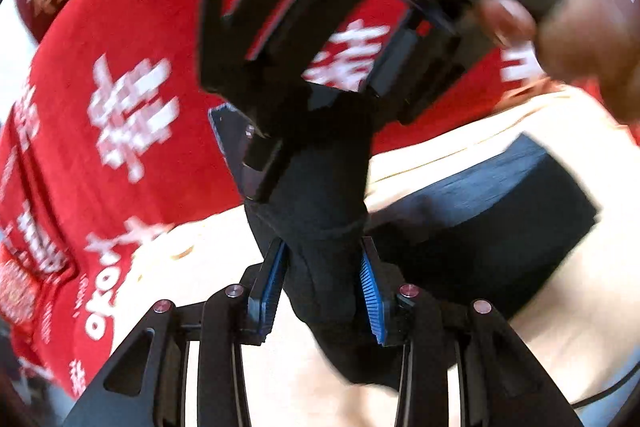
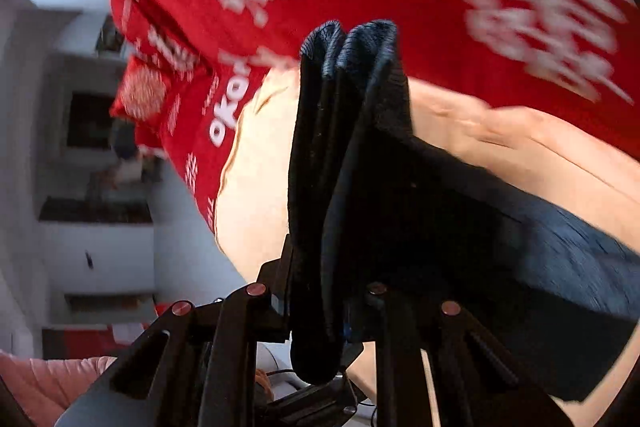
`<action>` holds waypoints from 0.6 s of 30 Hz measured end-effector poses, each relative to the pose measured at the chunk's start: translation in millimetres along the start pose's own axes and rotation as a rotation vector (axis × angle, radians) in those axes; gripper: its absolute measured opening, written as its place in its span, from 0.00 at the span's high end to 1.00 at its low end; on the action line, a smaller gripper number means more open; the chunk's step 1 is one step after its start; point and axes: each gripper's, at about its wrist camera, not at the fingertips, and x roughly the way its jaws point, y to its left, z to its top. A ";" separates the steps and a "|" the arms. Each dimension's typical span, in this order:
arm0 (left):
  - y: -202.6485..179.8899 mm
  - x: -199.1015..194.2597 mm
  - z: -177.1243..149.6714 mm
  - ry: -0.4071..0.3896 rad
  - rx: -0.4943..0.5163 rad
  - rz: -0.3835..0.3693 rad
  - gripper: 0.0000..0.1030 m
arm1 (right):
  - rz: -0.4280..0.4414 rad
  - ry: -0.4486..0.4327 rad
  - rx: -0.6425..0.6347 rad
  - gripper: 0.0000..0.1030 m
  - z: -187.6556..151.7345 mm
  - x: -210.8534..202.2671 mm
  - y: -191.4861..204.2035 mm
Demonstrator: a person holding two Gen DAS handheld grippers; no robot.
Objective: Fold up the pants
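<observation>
The pants (image 1: pixel 320 259) hang bunched between the pads of the left gripper (image 1: pixel 322 287), over a cloth-covered table (image 1: pixel 200 259). A printed banner (image 1: pixel 120 87) lies behind the cloth. In the right wrist view, folded pants (image 2: pixel 344 155) stand up between the fingers of the right gripper (image 2: pixel 320 303), trailing off rightward across the table (image 2: pixel 256 187).

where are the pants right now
The dark pants are bunched between the left gripper pads, and in the right wrist view clamped in the right gripper, above the cream surface.
</observation>
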 end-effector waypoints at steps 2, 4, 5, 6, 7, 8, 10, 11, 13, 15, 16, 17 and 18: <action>-27.5 -5.0 11.5 -0.007 0.022 -0.058 0.63 | 0.016 -0.057 0.047 0.82 -21.2 -29.9 -31.0; -51.8 -8.8 18.2 -0.009 0.048 -0.093 0.63 | 0.032 -0.098 0.092 0.82 -38.8 -49.1 -56.8; -73.1 -9.9 22.3 -0.007 0.078 -0.114 0.63 | 0.040 -0.117 0.122 0.82 -48.6 -58.1 -71.5; -86.4 -9.9 25.7 -0.002 0.097 -0.124 0.63 | 0.052 -0.133 0.158 0.82 -60.0 -69.6 -90.2; -99.2 -9.9 27.2 0.003 0.114 -0.134 0.63 | 0.059 -0.143 0.184 0.82 -68.6 -75.5 -103.2; -122.4 -9.3 30.2 0.016 0.139 -0.153 0.63 | 0.062 -0.156 0.218 0.82 -80.3 -83.8 -122.9; -152.2 -5.9 30.5 0.034 0.173 -0.172 0.63 | 0.069 -0.171 0.254 0.82 -93.2 -89.9 -146.1; -166.9 -3.8 29.8 0.040 0.193 -0.179 0.63 | 0.078 -0.181 0.281 0.82 -102.0 -93.4 -163.6; -190.3 3.9 26.8 0.057 0.228 -0.185 0.63 | 0.085 -0.188 0.322 0.82 -113.7 -91.8 -190.9; -203.5 16.4 21.3 0.095 0.242 -0.193 0.63 | 0.081 -0.187 0.370 0.82 -120.4 -81.2 -208.9; -199.7 25.4 16.7 0.114 0.247 -0.190 0.63 | 0.079 -0.185 0.389 0.82 -122.8 -72.3 -213.3; -206.2 33.3 13.3 0.142 0.255 -0.186 0.63 | 0.078 -0.181 0.402 0.82 -126.3 -67.7 -222.6; -204.9 35.7 7.8 0.154 0.258 -0.181 0.63 | 0.082 -0.178 0.411 0.82 -128.2 -64.0 -228.4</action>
